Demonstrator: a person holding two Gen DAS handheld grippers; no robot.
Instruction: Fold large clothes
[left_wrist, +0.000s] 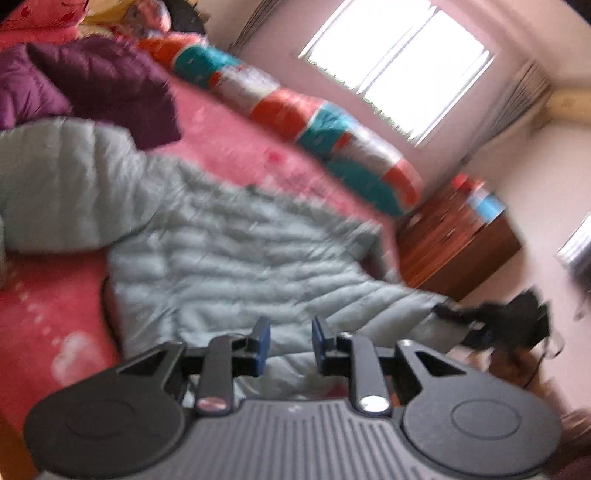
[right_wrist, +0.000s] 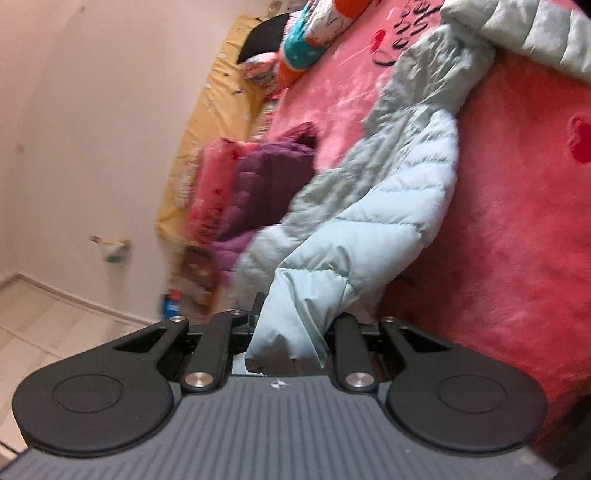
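Pale-blue puffer jacket clamped in right gripper's jaws.

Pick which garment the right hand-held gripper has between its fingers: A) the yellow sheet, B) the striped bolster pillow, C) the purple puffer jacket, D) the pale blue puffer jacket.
D: in the right wrist view, pale blue puffer jacket fabric bunches up between the right hand-held gripper fingers.

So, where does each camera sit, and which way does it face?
Left wrist: on the left gripper, looking down across the pale blue puffer jacket on the pink bed toward the window; its jaws and mount show.
Right wrist: on the right gripper, facing along the bed toward the wall; jaws shut on the jacket.
Shared: the jacket, purple jacket, bed.
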